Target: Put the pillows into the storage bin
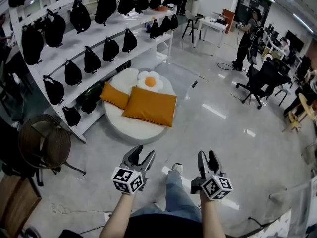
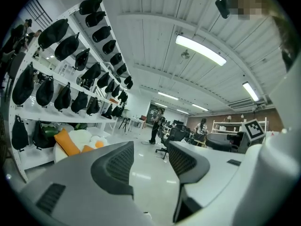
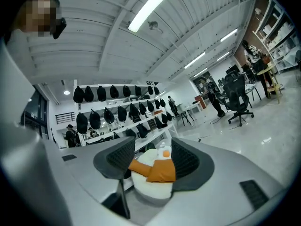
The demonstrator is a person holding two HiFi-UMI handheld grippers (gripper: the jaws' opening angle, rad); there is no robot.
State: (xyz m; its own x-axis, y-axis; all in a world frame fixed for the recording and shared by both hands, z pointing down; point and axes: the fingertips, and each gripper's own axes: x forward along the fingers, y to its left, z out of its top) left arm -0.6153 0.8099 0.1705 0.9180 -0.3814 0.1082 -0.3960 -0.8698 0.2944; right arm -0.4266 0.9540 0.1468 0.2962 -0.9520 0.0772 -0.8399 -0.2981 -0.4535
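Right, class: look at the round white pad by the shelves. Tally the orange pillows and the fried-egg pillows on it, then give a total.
Orange pillows: 2
Fried-egg pillow: 1
Total: 3

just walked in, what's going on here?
A person stands holding a two-jaw gripper in each hand. The left gripper and right gripper are both open and empty, aimed toward a round white cushion on the floor by the bag shelf. A large orange pillow, a small orange pillow and a fried-egg pillow lie on it, untouched. I can't make out a storage bin.
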